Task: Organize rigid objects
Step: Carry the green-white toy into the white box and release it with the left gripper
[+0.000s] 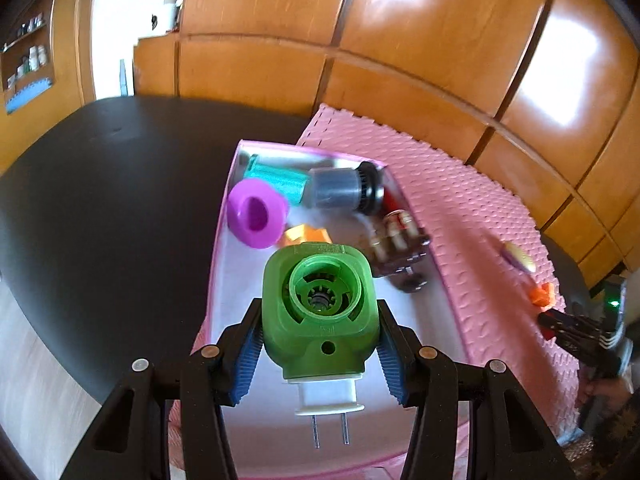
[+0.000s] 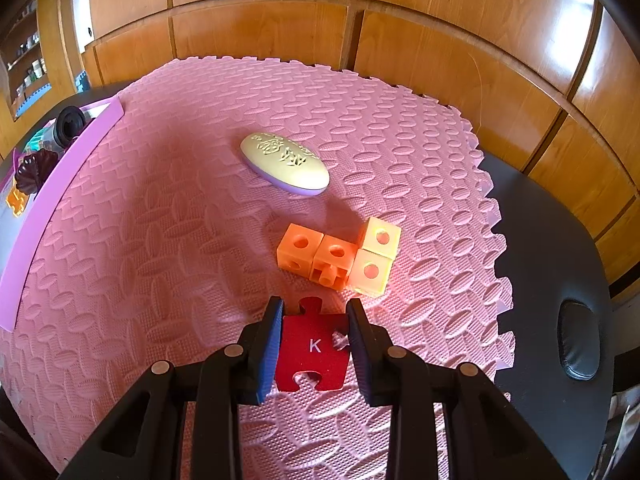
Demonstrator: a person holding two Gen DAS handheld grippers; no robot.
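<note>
A glossy wood-panelled wall (image 2: 460, 40), divided by dark grooves into rectangular panels, spans 10 to 3 o'clock in both wrist views. Bright window light reflects off the panels at 1 to 2 o'clock. The dark bench (image 1: 120, 184) has a rounded edge and occupies 8 to 11 o'clock in the left wrist view. A recessed shelf (image 1: 28, 60) holding small bottles sits at 10 o'clock. A bright doorway (image 1: 128, 28) lies at 11 o'clock. Pale floor (image 1: 36, 380) shows at 8 o'clock.
</note>
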